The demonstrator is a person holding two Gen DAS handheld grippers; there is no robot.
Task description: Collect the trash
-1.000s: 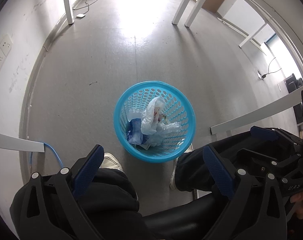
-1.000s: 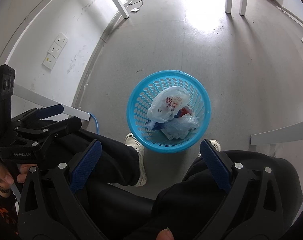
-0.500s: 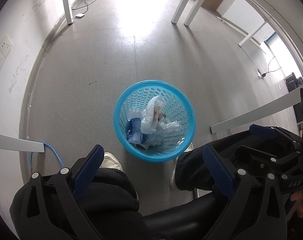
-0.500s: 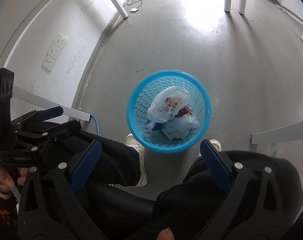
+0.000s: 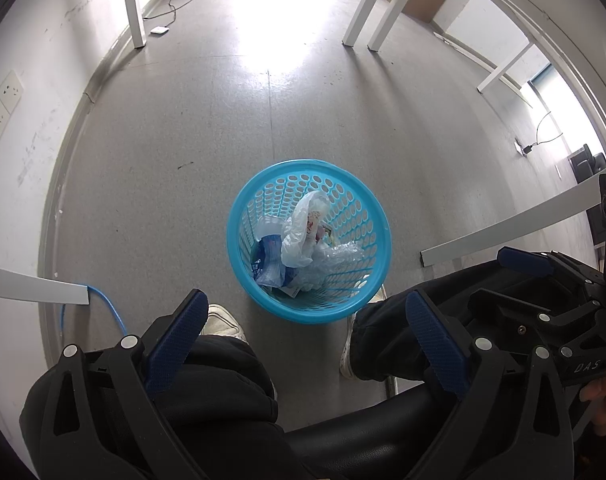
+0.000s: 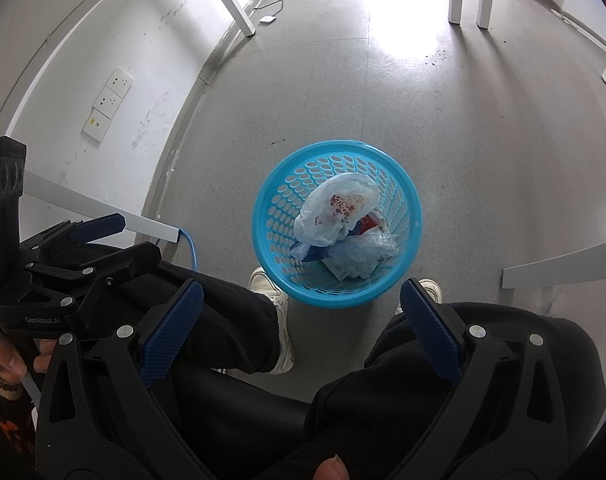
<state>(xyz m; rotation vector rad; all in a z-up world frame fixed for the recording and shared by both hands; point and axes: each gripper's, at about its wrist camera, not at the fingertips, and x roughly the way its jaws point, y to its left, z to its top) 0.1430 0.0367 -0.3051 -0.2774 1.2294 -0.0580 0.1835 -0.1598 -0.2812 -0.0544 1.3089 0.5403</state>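
Both grippers are wide open and empty, left gripper (image 5: 303, 324) and right gripper (image 6: 299, 318) hovering over the person's knees. The blue basket (image 5: 239, 248) sits on the floor (image 5: 163, 160) right at the shoes, stuffed with a white plastic bag (image 6: 335, 212) and crumpled wrappers (image 5: 335, 256).

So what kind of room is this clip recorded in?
Probably an office or workroom: bare grey floor, white table legs, wall sockets, and a blue basket holding plastic trash between a seated person's shoes.
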